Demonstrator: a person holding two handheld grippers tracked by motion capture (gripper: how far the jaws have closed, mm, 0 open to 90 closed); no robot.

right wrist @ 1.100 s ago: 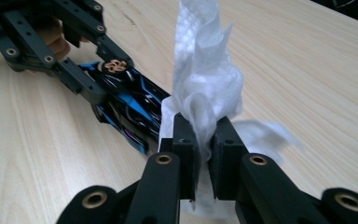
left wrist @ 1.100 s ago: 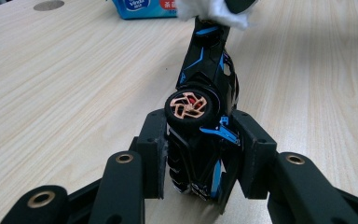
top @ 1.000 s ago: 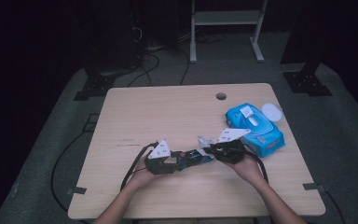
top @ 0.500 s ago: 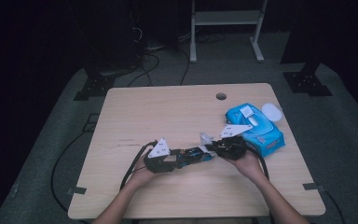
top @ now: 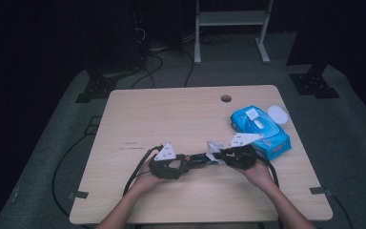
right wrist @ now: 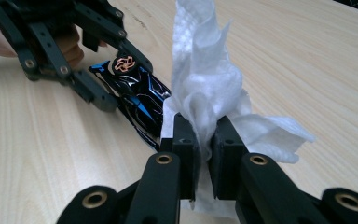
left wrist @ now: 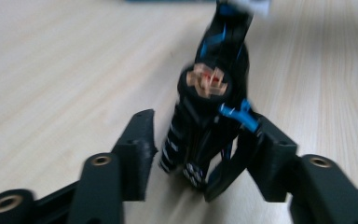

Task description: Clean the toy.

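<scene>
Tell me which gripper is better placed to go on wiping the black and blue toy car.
Right. The right gripper is shut on the crumpled white wet wipe, which hangs beside the black and blue toy car. The left gripper has just been opening, its jaws standing around the car's end.

In the left gripper view the glossy black toy car with blue trim (left wrist: 209,116) is blurred, its far end runs past the top edge, and whether the black jaws touch its sides cannot be told. In the right gripper view the crumpled white wet wipe (right wrist: 209,79) hides the car's near end and is itself cut off at the top. In the high view the car is too small and dark to make out between the grippers, and the print on the blue soft pack of wipes (top: 262,129) is too small to read.
</scene>
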